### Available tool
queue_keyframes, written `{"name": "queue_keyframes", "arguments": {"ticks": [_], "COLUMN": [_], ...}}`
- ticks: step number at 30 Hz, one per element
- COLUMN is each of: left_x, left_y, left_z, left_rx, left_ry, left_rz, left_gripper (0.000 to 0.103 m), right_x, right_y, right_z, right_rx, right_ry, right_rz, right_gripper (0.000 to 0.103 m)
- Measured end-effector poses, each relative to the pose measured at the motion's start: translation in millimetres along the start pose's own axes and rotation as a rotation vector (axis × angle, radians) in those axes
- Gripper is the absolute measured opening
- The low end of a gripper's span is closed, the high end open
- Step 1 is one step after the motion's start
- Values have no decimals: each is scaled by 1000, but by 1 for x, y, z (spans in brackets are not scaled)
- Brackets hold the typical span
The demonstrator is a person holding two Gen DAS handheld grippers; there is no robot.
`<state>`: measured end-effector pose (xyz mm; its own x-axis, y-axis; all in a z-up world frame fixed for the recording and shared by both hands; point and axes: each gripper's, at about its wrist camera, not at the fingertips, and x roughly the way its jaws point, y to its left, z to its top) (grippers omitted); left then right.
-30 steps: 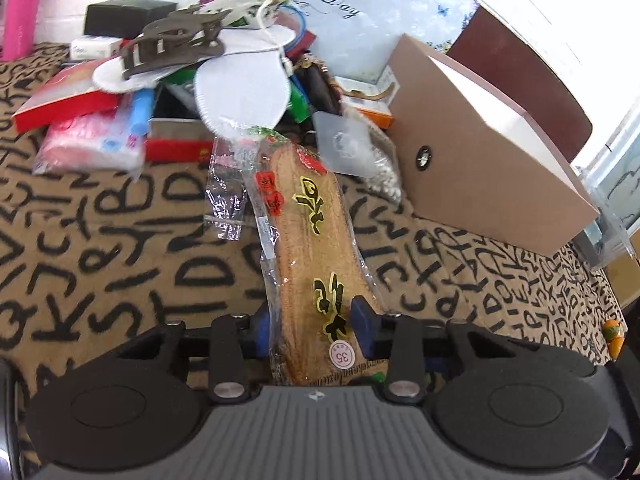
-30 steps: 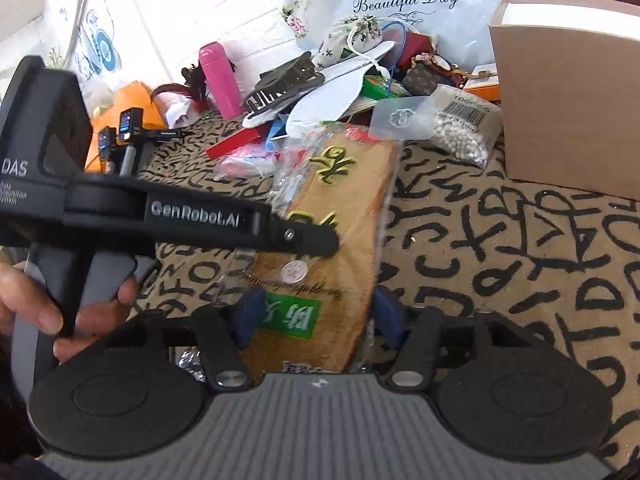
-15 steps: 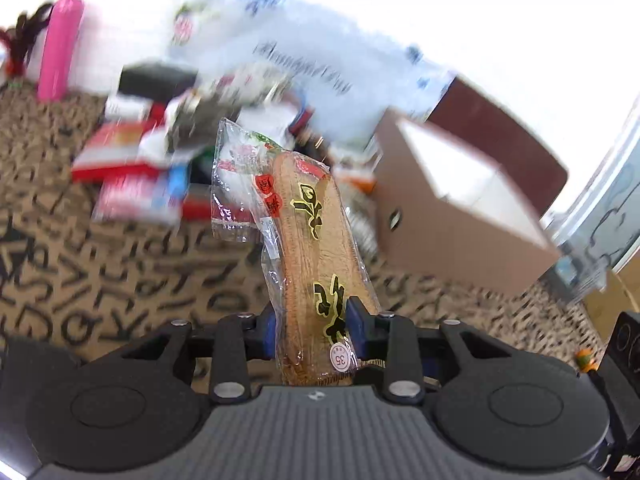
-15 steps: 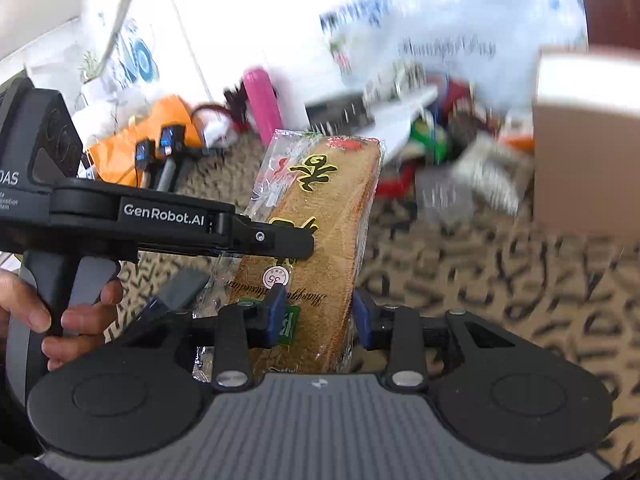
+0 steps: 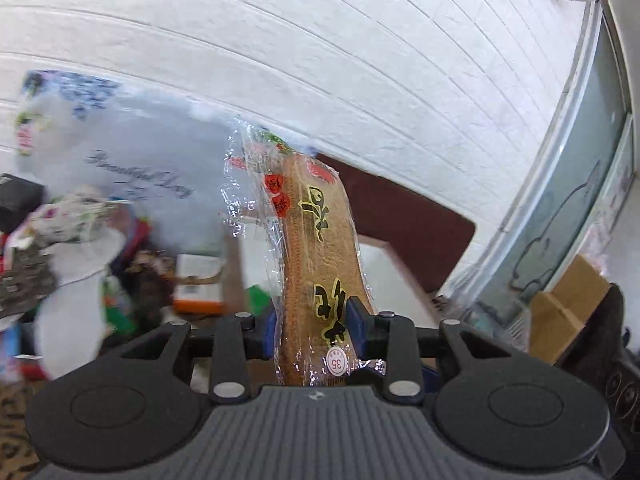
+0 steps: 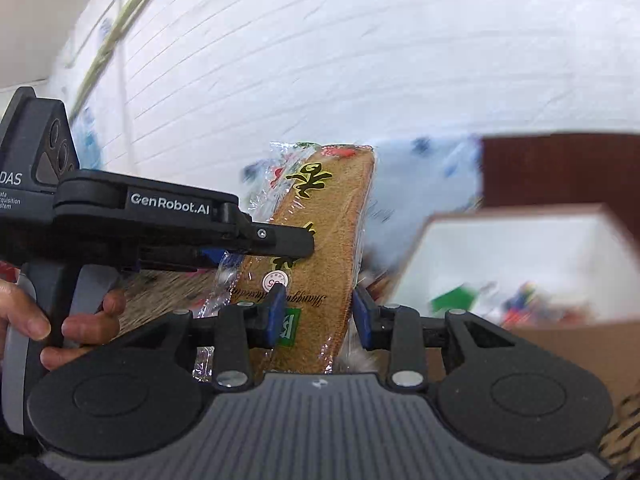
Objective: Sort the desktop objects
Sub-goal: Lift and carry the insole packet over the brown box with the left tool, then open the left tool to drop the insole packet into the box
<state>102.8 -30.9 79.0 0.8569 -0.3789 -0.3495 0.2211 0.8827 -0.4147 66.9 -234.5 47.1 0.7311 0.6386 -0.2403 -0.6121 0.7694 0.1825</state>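
Both grippers are clamping one bagged insole (image 5: 320, 256), lifted upright in the air. The left gripper (image 5: 313, 326) is pinching its near end; the right gripper (image 6: 316, 312) is gripping it too, near the box (image 6: 500, 264) at right.

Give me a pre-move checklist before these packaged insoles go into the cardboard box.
1. Left hand-held gripper shut on the packaged insoles: ok.
2. Right hand-held gripper shut on the same pack: ok.
3. Pack lifted off the table: ok.
4. Cardboard box open at the top: ok.
5. Room inside the box: cannot tell, blurred.
6. Loose wrapper clear of the box rim: cannot tell.
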Motion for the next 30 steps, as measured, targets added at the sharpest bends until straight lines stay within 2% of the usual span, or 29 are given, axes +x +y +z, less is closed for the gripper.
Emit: {"name": "queue_keyframes", "arguments": {"ticks": [7,15,22,23,24,25,26,27,29,30], "left_x": [79,177,251,260,268,273,274,272,262,259], "left_y": [-39,-63,-68,-66,-65,-63,-61,-57,-52,-51], "left_z": [24,25,22,22,21,21,19,17,14,13], "left_rx": [22,-10,-3,-6,-4,-1,0,3,22,34], "left_ry": [10,76,130,141,166,195,214,211,179,171], "left_rz": [-88,-135,-115,-109,-105,-93,-79,-74,-72,-62], "left_gripper": [34,34,34,40,55,65,81,89,97,101], "right_x": [2,25,52,58,65,72,78,83,81,79], "right_y": [-71,-158,-216,-221,-226,-231,-235,-237,-236,-234], "right_z": [27,38,27,25,23,21,18,15,8,5], "right_rx": [33,81,90,81,64,51,41,37,28,16], "right_ry": [-91,-62,-4,6,21,43,66,90,92,83], "right_rz": [-131,-237,-307,-320,-337,-362,-389,-406,-406,-404], "right_gripper": [35,35,35,36,36,38,41,49,56,67]}}
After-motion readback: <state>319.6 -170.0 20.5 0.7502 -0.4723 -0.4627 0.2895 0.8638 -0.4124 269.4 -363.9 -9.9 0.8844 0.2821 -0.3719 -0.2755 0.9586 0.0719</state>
